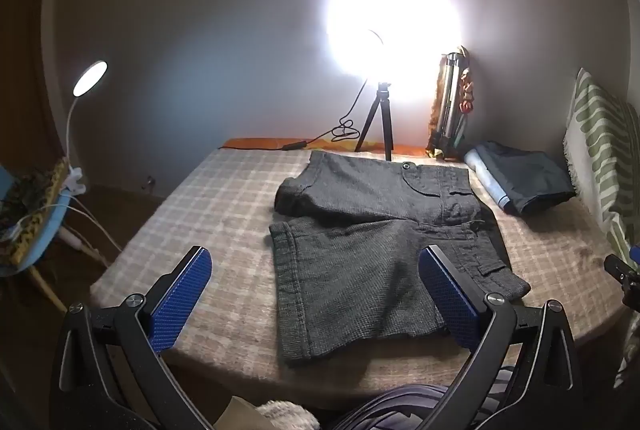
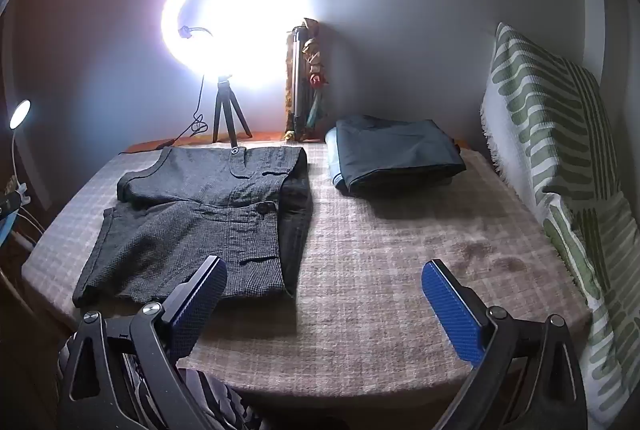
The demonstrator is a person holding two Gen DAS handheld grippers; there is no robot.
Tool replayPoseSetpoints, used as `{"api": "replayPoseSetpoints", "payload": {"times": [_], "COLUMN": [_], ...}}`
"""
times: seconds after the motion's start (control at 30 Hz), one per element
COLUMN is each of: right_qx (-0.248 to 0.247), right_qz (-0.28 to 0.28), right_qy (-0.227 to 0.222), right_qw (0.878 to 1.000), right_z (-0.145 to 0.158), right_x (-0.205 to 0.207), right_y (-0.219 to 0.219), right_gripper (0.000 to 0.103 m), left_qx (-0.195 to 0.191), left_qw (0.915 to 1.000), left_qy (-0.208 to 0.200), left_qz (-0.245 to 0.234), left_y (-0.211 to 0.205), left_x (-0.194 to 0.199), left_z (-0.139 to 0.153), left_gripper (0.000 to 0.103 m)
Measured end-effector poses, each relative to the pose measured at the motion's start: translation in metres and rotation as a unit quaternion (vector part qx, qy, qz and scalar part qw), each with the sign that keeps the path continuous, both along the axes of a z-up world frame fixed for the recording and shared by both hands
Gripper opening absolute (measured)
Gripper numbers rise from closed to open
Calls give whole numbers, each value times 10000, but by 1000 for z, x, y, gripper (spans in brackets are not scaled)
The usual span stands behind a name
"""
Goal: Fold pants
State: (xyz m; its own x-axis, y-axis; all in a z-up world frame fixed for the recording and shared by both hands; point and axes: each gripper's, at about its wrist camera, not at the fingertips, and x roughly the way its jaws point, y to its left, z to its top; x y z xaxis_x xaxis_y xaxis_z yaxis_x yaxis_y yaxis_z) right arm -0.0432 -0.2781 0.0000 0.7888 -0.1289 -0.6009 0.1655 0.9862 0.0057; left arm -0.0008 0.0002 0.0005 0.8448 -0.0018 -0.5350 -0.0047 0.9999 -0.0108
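Left wrist: chair (image 1: 38, 230), right wrist: possibly stained blanket (image 2: 400, 230)

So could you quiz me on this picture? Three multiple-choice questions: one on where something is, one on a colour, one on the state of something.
1. Where does the folded dark garment lie?
A. on the shorts
B. right of the shorts, by the pillow
C. on the floor

2. What colour are the gripper pads?
A. blue
B. red
C. white

3. How are the grey shorts?
A. held up in the air
B. rolled into a ball
C. lying flat on the bed

Answers: 1 B, it sits at the far right of the bed, next to the striped pillow. 2 A, all pads show blue. 3 C, the shorts are spread out, and both the left gripper and right gripper are open and hold nothing.
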Motion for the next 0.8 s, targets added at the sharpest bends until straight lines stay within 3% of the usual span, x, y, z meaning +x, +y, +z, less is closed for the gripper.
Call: {"api": "replayPoseSetpoints", "payload": {"times": [0.8], "right_qx": [-18], "right_qz": [34], "right_qy": [-40], "right_qw": [10000], "right_z": [3], "right_x": [1], "right_y": [3], "right_gripper": [99], "left_qx": [-5], "left_qw": [10000], "left_qy": [-90], "left_qz": [-16], "left_y": [-1], "left_x": [-3], "left_z": [10], "left_gripper": [103]}}
